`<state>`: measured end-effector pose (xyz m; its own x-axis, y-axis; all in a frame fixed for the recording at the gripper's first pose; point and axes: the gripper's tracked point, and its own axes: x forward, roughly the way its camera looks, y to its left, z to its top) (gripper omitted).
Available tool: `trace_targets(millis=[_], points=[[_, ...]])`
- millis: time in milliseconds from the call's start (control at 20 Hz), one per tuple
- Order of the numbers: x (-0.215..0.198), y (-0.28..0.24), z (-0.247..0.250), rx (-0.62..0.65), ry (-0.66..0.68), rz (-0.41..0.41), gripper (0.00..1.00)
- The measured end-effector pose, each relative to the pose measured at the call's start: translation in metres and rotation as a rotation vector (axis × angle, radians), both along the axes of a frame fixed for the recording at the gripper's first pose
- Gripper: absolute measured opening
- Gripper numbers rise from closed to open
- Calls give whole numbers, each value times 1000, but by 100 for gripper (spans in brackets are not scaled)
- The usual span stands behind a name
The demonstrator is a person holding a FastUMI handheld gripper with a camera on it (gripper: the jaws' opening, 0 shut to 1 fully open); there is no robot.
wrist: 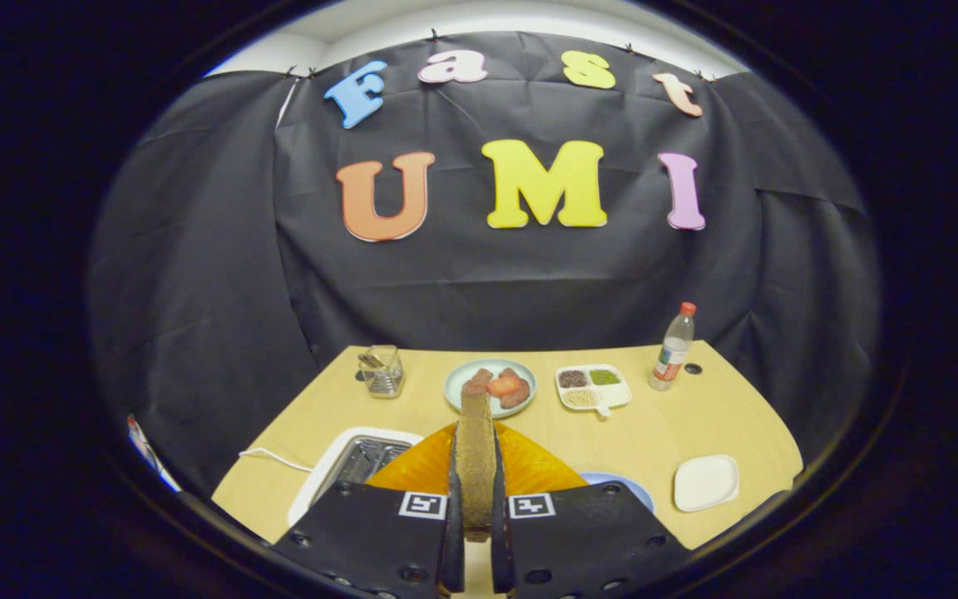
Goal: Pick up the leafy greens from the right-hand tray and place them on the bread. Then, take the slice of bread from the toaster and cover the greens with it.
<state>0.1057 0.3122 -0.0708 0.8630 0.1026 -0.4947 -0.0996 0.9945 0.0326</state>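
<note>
Bread slice between clamped tongs

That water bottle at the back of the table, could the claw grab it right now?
Probably not as things stand. The claw is shut on a slice of bread held upright between its fingers, so it has no free grip. The water bottle stands well beyond them, past the divided dish.

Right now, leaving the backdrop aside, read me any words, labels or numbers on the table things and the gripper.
Bottle label: too small and blurred to read.
Square markers on the gripper: black-and-white code patterns, no words or numbers.
Slice of bread clamped between both fingers, toaster, divided tray: no text on them.
</note>
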Motion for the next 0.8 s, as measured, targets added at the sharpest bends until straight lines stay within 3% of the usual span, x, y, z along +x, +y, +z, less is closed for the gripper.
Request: trace_targets(millis=[350, 550, 800], points=[[0, -50, -81, 47, 143, -70, 12], [-6, -51, -108, 113, 196, -47, 12], [-9, -81, -144, 89, 232, -41, 12]])
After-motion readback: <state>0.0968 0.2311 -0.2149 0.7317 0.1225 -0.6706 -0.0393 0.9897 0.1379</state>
